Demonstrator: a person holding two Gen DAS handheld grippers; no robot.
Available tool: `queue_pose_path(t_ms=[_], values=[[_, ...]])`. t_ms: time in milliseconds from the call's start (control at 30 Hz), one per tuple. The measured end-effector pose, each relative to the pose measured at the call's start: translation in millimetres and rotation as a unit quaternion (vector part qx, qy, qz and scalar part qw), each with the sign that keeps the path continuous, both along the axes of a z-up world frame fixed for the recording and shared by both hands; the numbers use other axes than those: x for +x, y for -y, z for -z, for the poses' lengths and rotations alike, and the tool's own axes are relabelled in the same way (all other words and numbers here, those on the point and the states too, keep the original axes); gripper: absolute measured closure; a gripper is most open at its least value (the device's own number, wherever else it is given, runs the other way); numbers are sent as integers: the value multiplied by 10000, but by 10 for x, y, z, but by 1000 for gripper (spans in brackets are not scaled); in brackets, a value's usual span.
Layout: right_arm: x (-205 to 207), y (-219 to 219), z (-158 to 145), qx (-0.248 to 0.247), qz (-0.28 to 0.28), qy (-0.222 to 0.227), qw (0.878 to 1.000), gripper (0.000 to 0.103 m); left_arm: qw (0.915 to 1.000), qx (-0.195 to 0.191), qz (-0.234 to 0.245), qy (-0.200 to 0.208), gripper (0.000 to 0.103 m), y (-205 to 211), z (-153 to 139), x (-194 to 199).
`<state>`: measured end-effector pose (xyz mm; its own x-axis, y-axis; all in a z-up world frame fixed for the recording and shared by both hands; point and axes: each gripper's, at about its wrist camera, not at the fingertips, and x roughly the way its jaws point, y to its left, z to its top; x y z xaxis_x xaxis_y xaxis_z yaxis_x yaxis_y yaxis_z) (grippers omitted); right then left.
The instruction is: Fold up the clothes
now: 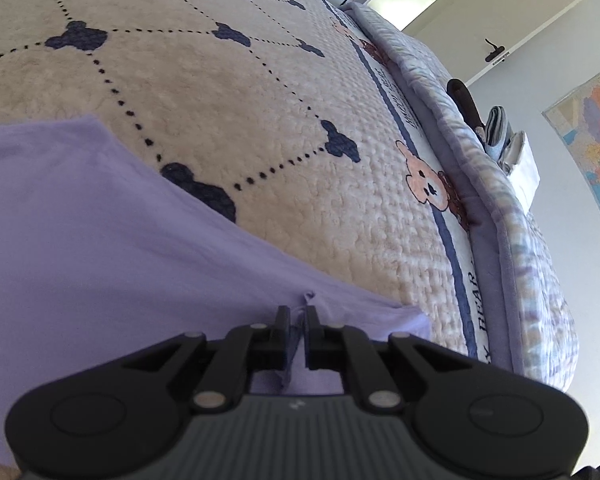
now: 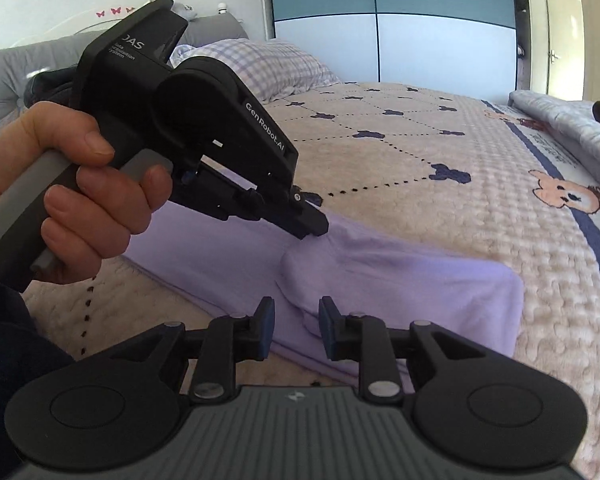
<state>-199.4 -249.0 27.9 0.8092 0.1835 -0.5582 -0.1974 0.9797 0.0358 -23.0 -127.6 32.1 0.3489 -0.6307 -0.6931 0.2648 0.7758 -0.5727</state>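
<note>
A lavender garment [image 1: 100, 240] lies flat on the cream bedspread [image 1: 260, 100]. My left gripper [image 1: 298, 316] is shut on a pinch of its fabric near one corner. In the right wrist view the same garment [image 2: 420, 288] shows a raised fold in the middle. The left gripper [image 2: 314, 230], held by a hand [image 2: 60, 200], presses its tip down on the cloth. My right gripper [image 2: 296, 320] hovers over the garment's near edge. Its jaws stand apart and grip nothing.
The bedspread [image 2: 420, 168] has dotted lines, dark bear shapes and a bear-print border. A checked pillow [image 2: 260, 64] and grey headboard [image 2: 4, 76] lie at the far end. A rolled quilt [image 1: 500, 184] runs along the bed's edge. A map [image 1: 596, 140] hangs on the wall.
</note>
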Motion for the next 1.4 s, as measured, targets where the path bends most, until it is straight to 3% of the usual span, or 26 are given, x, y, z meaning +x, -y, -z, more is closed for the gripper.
queue_pose_path(t_ms=[33, 67, 100, 167, 200, 267, 333, 400, 433, 567, 600, 667, 733, 833, 1000, 1067, 1133, 1300, 1400], values=[[50, -17, 25, -162, 84, -44, 9998, 78, 10000, -4, -10, 8, 96, -14, 7, 5], [95, -12, 50, -262, 173, -99, 9995, 89, 10000, 13, -20, 30, 95, -27, 10, 9], [122, 60, 51, -42, 266, -163, 9995, 93, 10000, 48, -31, 65, 94, -37, 10, 11], [159, 276, 28, 751, 468, -318, 9956, 97, 9999, 82, -55, 109, 94, -63, 12, 19], [178, 429, 32, 1382, 552, -412, 9880, 97, 9999, 33, -74, 86, 94, -82, 14, 27], [215, 773, 81, 2831, 665, -616, 9548, 97, 9999, -110, -90, 5, 91, -115, 24, 33], [228, 1028, 215, 3952, 721, -803, 9122, 97, 9998, -203, -41, -72, 89, -113, 35, 17], [217, 1163, 331, 4660, 739, -950, 8766, 96, 9996, -251, 24, -113, 85, -95, 39, -1], [205, 1173, 351, 4763, 727, -993, 8707, 93, 9995, -287, 34, -140, 81, -92, 42, -5], [141, 1084, 338, 4577, 642, -1085, 8801, 92, 9989, -423, -67, -208, 77, -145, 46, -8], [126, 1062, 334, 4531, 621, -1109, 8824, 88, 9987, -443, -103, -215, 77, -163, 44, -7], [91, 953, 256, 4095, 453, -1111, 9044, 73, 9985, -452, -183, -229, 76, -202, 43, -3], [46, 881, 175, 3757, 320, -1026, 9205, 71, 9985, -433, -257, -217, 76, -235, 38, -7], [57, 833, 75, 3432, 258, -871, 9349, 71, 9986, -460, -215, -140, 76, -233, 11, -15], [259, 762, 36, 3373, 230, -718, 9384, 71, 9997, -234, 34, -69, 72, -108, 24, -48], [356, 654, 115, 2976, 262, -944, 9496, 71, 9999, -87, 44, -84, 72, -81, 58, -44], [390, 539, 172, 2502, 331, -1027, 9622, 81, 10000, 46, -12, -2, 75, -82, 56, -49], [74, 651, -45, 2269, 757, -516, 9696, 77, 9977, -36, 202, 642, 75, -114, -135, -181], [-158, 859, -112, 2042, 1391, -320, 9685, 70, 9945, 355, 584, 790, 75, 36, -113, -255]])
